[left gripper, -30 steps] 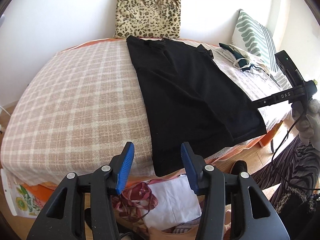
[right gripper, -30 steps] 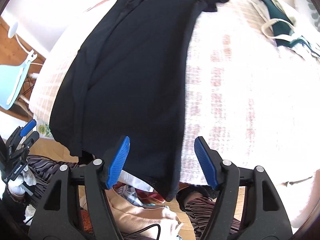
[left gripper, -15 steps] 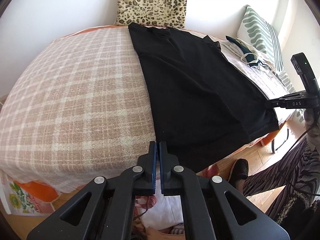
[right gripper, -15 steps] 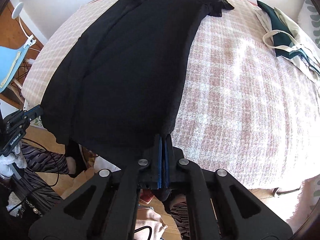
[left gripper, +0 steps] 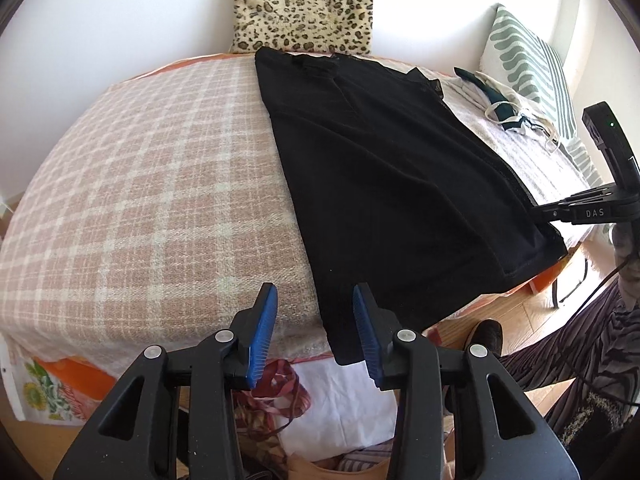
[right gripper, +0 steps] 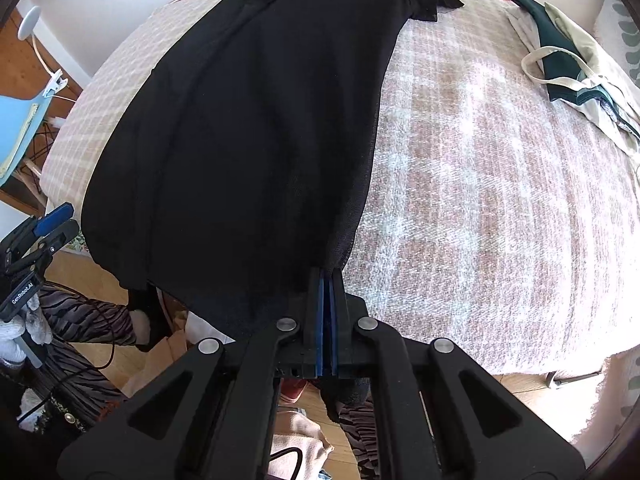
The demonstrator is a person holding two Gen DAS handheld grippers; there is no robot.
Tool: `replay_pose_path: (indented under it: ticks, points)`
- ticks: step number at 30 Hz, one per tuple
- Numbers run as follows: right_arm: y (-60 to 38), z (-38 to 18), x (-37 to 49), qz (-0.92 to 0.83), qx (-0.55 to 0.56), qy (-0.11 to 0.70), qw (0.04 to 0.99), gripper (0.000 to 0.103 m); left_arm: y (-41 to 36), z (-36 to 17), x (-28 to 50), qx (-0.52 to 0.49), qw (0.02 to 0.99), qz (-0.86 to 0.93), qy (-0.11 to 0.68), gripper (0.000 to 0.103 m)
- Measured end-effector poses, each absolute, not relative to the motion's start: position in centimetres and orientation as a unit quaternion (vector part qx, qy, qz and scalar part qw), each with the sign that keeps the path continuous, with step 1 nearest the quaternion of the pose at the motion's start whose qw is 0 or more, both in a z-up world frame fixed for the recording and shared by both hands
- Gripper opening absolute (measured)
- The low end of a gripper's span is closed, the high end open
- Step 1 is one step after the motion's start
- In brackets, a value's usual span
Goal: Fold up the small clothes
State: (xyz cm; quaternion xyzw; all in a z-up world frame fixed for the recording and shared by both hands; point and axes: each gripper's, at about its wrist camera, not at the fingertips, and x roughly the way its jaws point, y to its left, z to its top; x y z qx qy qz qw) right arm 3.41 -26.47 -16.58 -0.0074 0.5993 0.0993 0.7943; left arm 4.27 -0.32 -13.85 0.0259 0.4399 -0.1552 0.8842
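**Black garment on plaid bed, right tool pinching its hem corner**

Left wrist view: left gripper (left gripper: 314,322) with blue-padded black fingers has just been opening, jaws now apart, pads pressing on nothing; the near left hem corner of the black knit garment (left gripper: 392,184) hangs over the bed edge just in front of the right-hand pad, contact unclear; garment lies flat and lengthwise on the pink-and-cream plaid blanket (left gripper: 140,200), collar end toward the leopard-print cushion (left gripper: 304,4) at the wall; striped green-and-white pillow (left gripper: 532,68) at far right, with a dark green and cream cloth bag (left gripper: 508,112) lying near it on the blanket; right gripper (left gripper: 548,214) visible at right edge, tips at the garment's other hem corner.

Right wrist view: right gripper (right gripper: 327,276) clenched, blue pads together on the garment's (right gripper: 248,140) near right hem corner, fabric bunching below the fingers; garment spread away toward the wall; left gripper (right gripper: 50,220) at far left, near the opposite hem corner; cloth bag (right gripper: 568,60) upper right, well apart from the garment; light blue chair (right gripper: 16,132) on wooden floor at left.
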Motion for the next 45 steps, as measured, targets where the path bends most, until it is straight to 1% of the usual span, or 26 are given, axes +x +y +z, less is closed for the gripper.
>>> replay_pose_path:
  ticks: [1, 3, 4, 11, 15, 16, 17, 18, 19, 20, 21, 22, 23, 24, 26, 28, 30, 31, 33, 35, 37, 42, 45]
  points:
    - [-26.7, -16.6, 3.4, 0.100, -0.008, 0.599, 0.795, 0.003, -0.7, -14.2, 4.3, 0.038, 0.885, -0.152, 0.438, 0.037]
    - [-26.7, -16.6, 3.3, 0.100, -0.009, 0.597, 0.796, 0.003, -1.3, -14.3, 4.0, 0.061, 0.892, -0.173, 0.412, 0.017]
    - [-26.6, -16.7, 3.2, 0.099, -0.008, 0.597, 0.796, 0.003, -1.4, -14.3, 4.0, 0.064, 0.892, -0.186, 0.407, 0.004]
    - [-27.3, -16.8, 3.1, 0.095, 0.000, 0.595, 0.798, 0.003, 1.4, -13.7, 3.5, 0.097, 0.893, -0.144, 0.414, 0.002]
    - [-28.0, -16.1, 3.2, 0.119, 0.036, 0.591, 0.797, 0.003, 1.7, -11.3, 2.7, 0.085, 0.906, -0.146, 0.388, 0.002]
    - [-28.3, -15.6, 3.3, 0.127, 0.050, 0.587, 0.798, 0.003, 1.1, -10.4, 2.5, 0.083, 0.910, -0.157, 0.375, 0.004]
    - [-28.7, -15.1, 3.4, 0.134, 0.062, 0.585, 0.798, 0.005, 0.3, -9.7, 2.4, 0.083, 0.911, -0.169, 0.366, 0.011]
    - [-29.1, -14.5, 3.4, 0.138, 0.072, 0.581, 0.799, 0.008, -0.7, -9.1, 2.3, 0.083, 0.911, -0.187, 0.359, 0.015]
    - [-29.6, -13.9, 3.5, 0.142, 0.079, 0.573, 0.804, 0.010, -1.8, -8.5, 2.2, 0.079, 0.910, -0.207, 0.351, 0.023]
    - [-30.1, -13.1, 3.6, 0.142, 0.082, 0.562, 0.810, 0.018, -2.9, -8.1, 2.2, 0.077, 0.909, -0.221, 0.345, 0.025]
    - [-30.7, -12.2, 3.7, 0.142, 0.084, 0.551, 0.818, 0.030, -4.2, -7.7, 2.1, 0.076, 0.907, -0.239, 0.339, 0.025]
    - [-31.4, -11.4, 3.7, 0.140, 0.086, 0.538, 0.827, 0.037, -5.3, -7.6, 2.0, 0.073, 0.904, -0.258, 0.334, 0.025]
    - [-32.1, -10.5, 3.8, 0.139, 0.088, 0.525, 0.835, 0.048, -6.6, -7.5, 2.1, 0.072, 0.900, -0.272, 0.333, 0.027]
    - [-32.7, -9.6, 4.1, 0.140, 0.091, 0.513, 0.842, 0.052, -7.8, -7.6, 2.1, 0.072, 0.895, -0.286, 0.333, 0.029]
    - [-33.9, -8.3, 4.6, 0.140, 0.091, 0.496, 0.852, 0.053, -10.3, -8.0, 2.2, 0.072, 0.884, -0.317, 0.335, 0.036]
    - [-35.5, -7.2, 5.6, 0.139, 0.095, 0.483, 0.859, 0.056, -12.7, -8.5, 2.0, 0.077, 0.874, -0.343, 0.336, 0.036]
    - [-37.2, -6.5, 6.8, 0.140, 0.105, 0.475, 0.862, 0.060, -15.2, -9.1, 1.7, 0.096, 0.863, -0.366, 0.334, 0.042]
    - [-37.9, -6.3, 7.4, 0.140, 0.113, 0.472, 0.863, 0.061, -16.5, -9.4, 1.5, 0.109, 0.859, -0.374, 0.332, 0.048]
    - [-39.4, -6.1, 8.8, 0.138, 0.124, 0.467, 0.864, 0.061, -18.7, -10.0, 1.2, 0.128, 0.850, -0.389, 0.332, 0.051]
    - [-40.6, -5.9, 10.2, 0.132, 0.126, 0.463, 0.867, 0.062, -20.9, -10.9, 0.8, 0.156, 0.842, -0.394, 0.334, 0.065]
    - [-41.6, -5.8, 11.8, 0.127, 0.126, 0.460, 0.870, 0.062, -22.8, -11.7, 0.1, 0.194, 0.840, -0.389, 0.324, 0.066]
    - [-42.6, -6.4, 15.9, 0.130, 0.136, 0.466, 0.865, 0.062, -25.5, -14.1, -0.7, 0.275, 0.836, -0.368, 0.300, 0.066]
    - [-42.3, -7.1, 18.3, 0.137, 0.134, 0.471, 0.861, 0.062, -26.4, -15.3, -0.5, 0.296, 0.834, -0.355, 0.301, 0.066]
